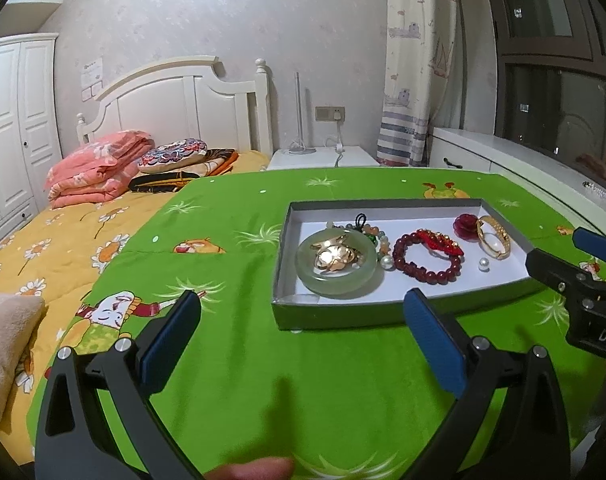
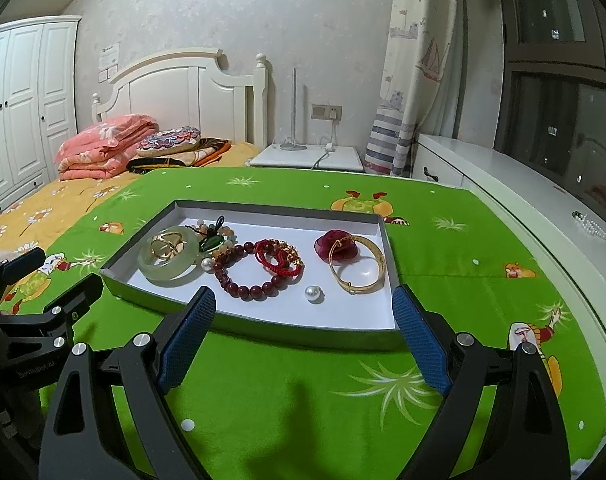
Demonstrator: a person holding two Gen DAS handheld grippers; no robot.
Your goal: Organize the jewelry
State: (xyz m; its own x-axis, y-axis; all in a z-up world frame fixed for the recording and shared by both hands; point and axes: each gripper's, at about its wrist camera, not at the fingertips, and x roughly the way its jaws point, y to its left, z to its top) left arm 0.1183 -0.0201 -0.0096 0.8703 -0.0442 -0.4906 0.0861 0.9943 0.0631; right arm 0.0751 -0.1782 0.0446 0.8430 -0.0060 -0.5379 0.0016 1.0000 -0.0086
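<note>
The shallow grey tray [image 2: 263, 326] lay on the green cartoon bedspread [image 2: 303, 408], and all the jewelry sat inside it. Both claws hung spread wide and empty just short of its near wall, the right gripper [image 2: 303, 316] centred, the left gripper [image 1: 303, 320] off toward the tray's left end. The tray looked light; a nudge on soft bedding could have slid or tipped it. The jade bangle [image 2: 171, 262] lay against a tangle of beads, so lifting it might have dragged them along. The dark red bead bracelet [image 2: 251, 276] overlapped the red cord. The loose pearl [image 2: 314, 294] worried me most: round, free, quick to roll.
</note>
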